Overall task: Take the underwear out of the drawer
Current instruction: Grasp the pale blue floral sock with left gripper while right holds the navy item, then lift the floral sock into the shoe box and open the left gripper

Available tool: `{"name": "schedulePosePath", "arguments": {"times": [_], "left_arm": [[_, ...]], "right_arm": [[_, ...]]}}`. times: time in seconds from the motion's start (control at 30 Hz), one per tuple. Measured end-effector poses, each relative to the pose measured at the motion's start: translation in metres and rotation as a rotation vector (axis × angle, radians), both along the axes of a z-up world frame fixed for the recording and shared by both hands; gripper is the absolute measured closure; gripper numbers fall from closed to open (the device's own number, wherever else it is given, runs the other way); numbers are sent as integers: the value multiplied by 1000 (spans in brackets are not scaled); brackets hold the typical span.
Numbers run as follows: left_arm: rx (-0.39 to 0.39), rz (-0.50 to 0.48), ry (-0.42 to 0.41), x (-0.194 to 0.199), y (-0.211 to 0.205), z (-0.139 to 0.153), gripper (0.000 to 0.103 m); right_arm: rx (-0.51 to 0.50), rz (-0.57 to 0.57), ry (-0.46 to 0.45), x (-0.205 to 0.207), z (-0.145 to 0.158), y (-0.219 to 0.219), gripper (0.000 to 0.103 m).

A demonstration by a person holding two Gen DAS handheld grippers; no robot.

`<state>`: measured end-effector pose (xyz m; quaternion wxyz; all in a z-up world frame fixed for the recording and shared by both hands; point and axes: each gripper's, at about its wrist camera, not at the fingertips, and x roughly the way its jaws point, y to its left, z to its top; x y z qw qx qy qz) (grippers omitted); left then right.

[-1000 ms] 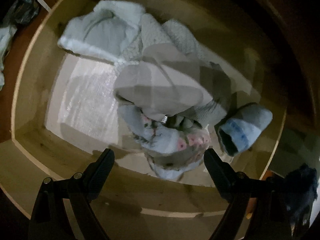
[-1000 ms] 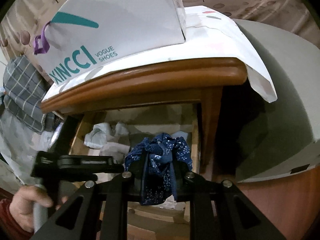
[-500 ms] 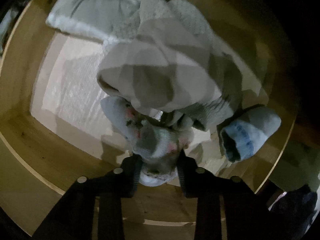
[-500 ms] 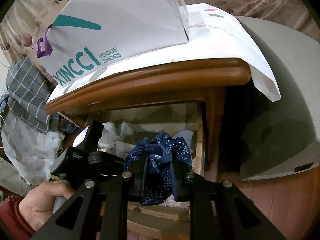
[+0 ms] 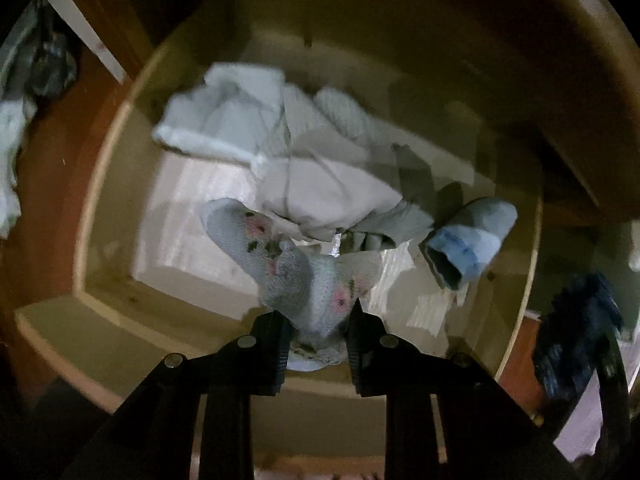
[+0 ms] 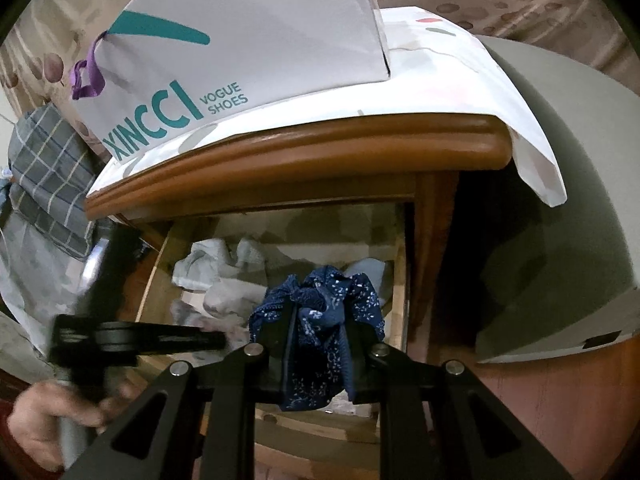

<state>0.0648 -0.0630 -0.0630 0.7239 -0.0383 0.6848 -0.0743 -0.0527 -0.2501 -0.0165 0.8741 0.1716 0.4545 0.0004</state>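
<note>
Two grips loaded. Left gripper [image 5: 316, 332] clamped on floral underwear [image 5: 304, 272], hanging over the open drawer [image 5: 100, 208]. Right gripper [image 6: 316, 344] pinching navy dotted underwear [image 6: 320, 312] in front of the drawer. More pale clothes [image 5: 304, 160] inside.

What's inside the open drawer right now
The drawer holds a heap of pale garments and a blue-cuffed sock; the left gripper grips a floral piece. Whatever lies under the heap is covered.
</note>
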Motion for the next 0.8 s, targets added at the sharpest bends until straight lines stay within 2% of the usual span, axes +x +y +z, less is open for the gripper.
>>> {"name": "schedulePosePath", "arguments": {"times": [0.23,0.27,0.43,0.63,0.8], "left_arm": [[47,-94,-140,-19,14,48,82],[55,-107,-159,-20,25,44,82],[78,-157,-258,-26,27,71,82],[76,-223,-378,-38,34,125,82],[66,-240,-508,-40,44,190,81]], "right_arm": [[-16,5,16,3,-4,5,84],[-20,7,18,4,-5,6,85],[-35,13,30,6,-7,9,84],[-37,14,32,5,-8,8,85],[-39,16,34,6,-9,9,85]]}}
